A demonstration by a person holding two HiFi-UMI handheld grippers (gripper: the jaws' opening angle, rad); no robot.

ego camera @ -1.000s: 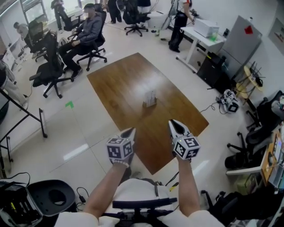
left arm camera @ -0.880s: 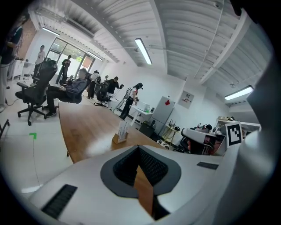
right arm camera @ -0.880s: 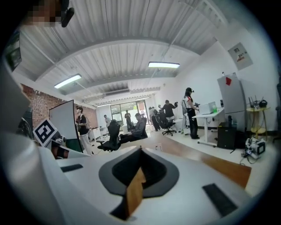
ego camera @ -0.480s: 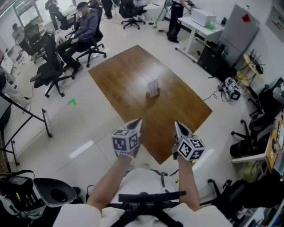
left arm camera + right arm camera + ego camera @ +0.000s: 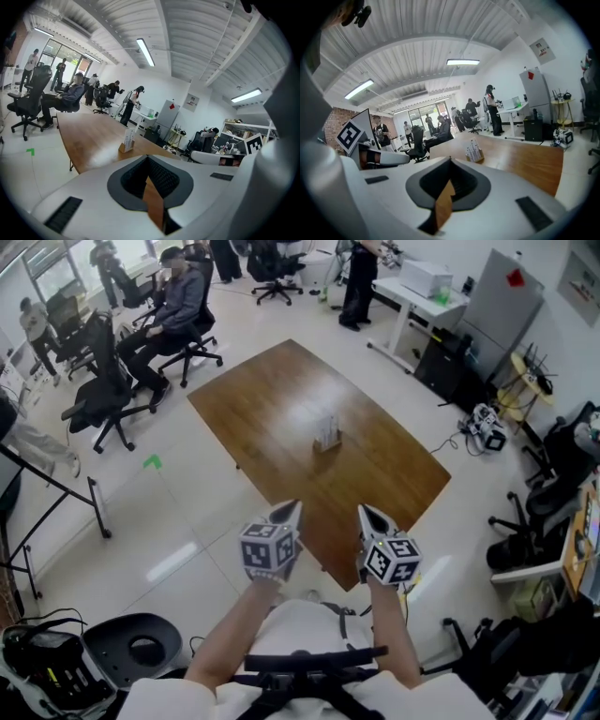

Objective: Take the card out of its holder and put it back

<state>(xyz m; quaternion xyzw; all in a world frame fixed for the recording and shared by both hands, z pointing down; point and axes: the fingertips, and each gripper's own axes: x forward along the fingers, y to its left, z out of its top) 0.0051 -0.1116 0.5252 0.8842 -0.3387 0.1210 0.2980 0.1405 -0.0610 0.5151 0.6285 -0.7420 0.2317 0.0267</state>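
Note:
A small wooden holder [image 5: 326, 437] with white cards upright in it stands near the middle of the brown table [image 5: 281, 399]. It also shows ahead in the left gripper view as the holder [image 5: 128, 140] and in the right gripper view as the holder [image 5: 474, 152]. My left gripper [image 5: 289, 512] and right gripper [image 5: 366, 514] hover side by side over the table's near corner, well short of the holder. The left gripper [image 5: 148, 158] is shut with nothing in it. So is the right gripper [image 5: 450, 161].
A person sits on an office chair [image 5: 178, 310] at the back left, among other black chairs [image 5: 103, 381]. A white desk [image 5: 422, 306] and a grey cabinet [image 5: 502, 320] stand at the back right. Cables and gear [image 5: 483, 427] lie on the floor to the right.
The right gripper has drifted a little to the left and lower, closer to the left one. The left gripper has barely moved. The holder stands as before.

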